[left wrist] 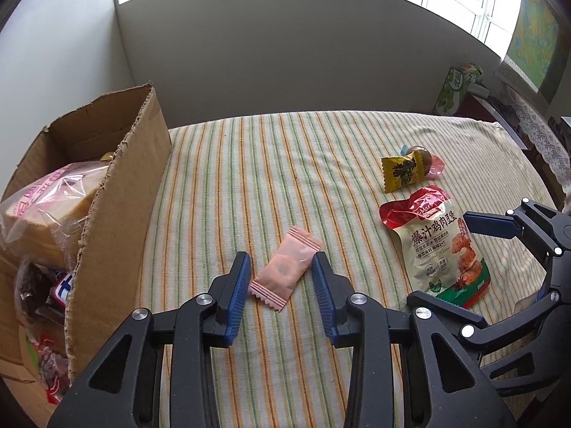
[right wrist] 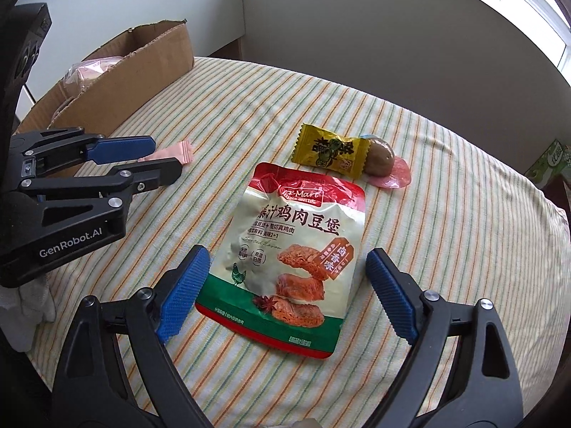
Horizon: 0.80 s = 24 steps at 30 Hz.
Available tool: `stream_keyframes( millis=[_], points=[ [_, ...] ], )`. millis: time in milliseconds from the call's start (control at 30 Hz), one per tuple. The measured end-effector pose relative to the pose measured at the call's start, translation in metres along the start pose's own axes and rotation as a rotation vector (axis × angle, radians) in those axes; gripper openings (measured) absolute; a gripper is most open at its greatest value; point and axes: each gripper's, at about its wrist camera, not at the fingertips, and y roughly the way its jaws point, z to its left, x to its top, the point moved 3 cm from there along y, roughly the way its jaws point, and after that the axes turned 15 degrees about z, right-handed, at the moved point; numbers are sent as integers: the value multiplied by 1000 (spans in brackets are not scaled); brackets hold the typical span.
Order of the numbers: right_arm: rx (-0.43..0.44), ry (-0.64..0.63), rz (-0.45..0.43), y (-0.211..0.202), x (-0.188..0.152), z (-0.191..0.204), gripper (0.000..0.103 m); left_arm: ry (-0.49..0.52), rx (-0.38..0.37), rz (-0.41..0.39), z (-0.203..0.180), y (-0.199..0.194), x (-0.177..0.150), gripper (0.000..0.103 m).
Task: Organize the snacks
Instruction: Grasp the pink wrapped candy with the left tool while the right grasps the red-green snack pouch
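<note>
My left gripper (left wrist: 282,278) is open, its blue pads on either side of a small pink candy wrapper (left wrist: 285,273) lying on the striped cloth; the wrapper also shows in the right wrist view (right wrist: 175,153). My right gripper (right wrist: 285,292) is open around the lower half of a red, cream and green chicken snack pouch (right wrist: 296,246), which lies flat; it also shows in the left wrist view (left wrist: 435,246). A yellow candy packet (right wrist: 330,151) and a brown sweet in pink wrap (right wrist: 383,164) lie just beyond the pouch.
An open cardboard box (left wrist: 117,192) stands at the table's left edge, holding bagged bread (left wrist: 46,207) and several wrapped snacks. A green carton (left wrist: 453,89) stands off the table's far right. The wall runs behind the table.
</note>
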Motion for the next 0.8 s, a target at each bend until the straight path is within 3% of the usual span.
stream_keyframes(
  millis=[233,567,633,800],
  points=[
    [61,37,19,-7,0,-8,91,34,-8,4,-9,-4,-5,31],
    [-5,45,40,7,16,-1,91,35,-11,-2,-7,-1,-2,31],
    [-9,40,43,7,16,-1,90,29,-3,-3,-7,-1,-2,25],
    [-9,39,36,7,18,-3,76,3,-11,-2,-4,0,0,19]
  ],
)
